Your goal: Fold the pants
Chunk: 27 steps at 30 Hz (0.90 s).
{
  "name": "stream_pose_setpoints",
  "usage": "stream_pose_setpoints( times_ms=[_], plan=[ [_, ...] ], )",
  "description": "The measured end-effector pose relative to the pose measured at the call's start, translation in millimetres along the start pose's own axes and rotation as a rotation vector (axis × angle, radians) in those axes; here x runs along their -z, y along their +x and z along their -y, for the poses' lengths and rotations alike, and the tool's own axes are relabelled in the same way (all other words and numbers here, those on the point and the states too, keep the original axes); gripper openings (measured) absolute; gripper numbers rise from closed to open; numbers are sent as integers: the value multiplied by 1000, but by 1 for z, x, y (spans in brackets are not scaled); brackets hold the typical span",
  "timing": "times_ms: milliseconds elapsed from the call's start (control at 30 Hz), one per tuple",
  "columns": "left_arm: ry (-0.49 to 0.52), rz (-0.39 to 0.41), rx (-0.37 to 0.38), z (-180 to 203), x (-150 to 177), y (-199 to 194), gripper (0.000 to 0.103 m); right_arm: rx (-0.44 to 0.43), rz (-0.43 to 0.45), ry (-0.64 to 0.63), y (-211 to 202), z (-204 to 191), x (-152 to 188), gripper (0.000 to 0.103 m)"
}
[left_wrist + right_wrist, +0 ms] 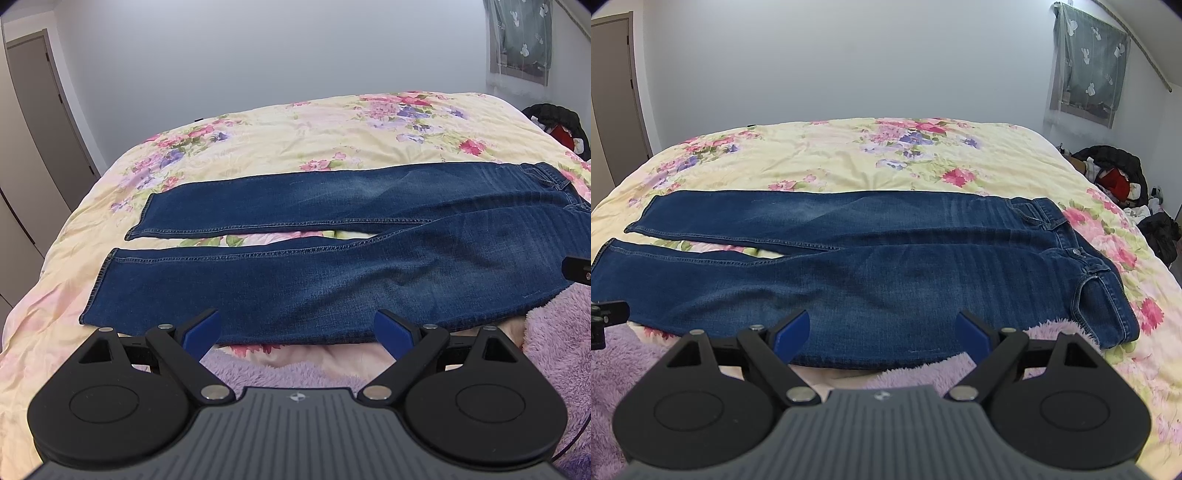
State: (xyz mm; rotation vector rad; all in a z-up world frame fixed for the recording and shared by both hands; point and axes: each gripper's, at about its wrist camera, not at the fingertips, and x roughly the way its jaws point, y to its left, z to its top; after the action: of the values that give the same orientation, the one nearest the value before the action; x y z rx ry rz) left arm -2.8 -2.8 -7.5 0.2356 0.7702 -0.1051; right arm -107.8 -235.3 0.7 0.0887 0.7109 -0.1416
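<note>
One pair of blue jeans (295, 266) lies flat and unfolded across the bed (295, 133), spread over the floral bedspread (849, 162) close to the bed's near edge. The waistband (1086, 258) points toward the right edge and the two leg hems (110, 258) toward the left edge, with a narrow wedge of bedspread showing between the legs. A fuzzy purple blanket (554, 339) lies along the near edge, just under the jeans' nearest side. The left tool (297, 332) hovers at the near edge over the lower leg, its blue pads (201, 332) spread wide with nothing between them. The right tool (882, 332) hovers at the near edge over the thigh area, its blue pads (792, 332) likewise spread wide and holding nothing.
</note>
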Motion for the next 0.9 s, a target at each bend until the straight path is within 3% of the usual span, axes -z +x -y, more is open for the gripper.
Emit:
stream_pose_setpoints(
  times_ms=[733, 900],
  plan=[
    [-1, -10, 22, 4, -2, -1, 103, -15, -14, -5, 0, -5, 2, 82],
    [5, -12, 48, 4, -1, -1, 103, -58, -18, 1, 1, -4, 3, 82]
  ],
)
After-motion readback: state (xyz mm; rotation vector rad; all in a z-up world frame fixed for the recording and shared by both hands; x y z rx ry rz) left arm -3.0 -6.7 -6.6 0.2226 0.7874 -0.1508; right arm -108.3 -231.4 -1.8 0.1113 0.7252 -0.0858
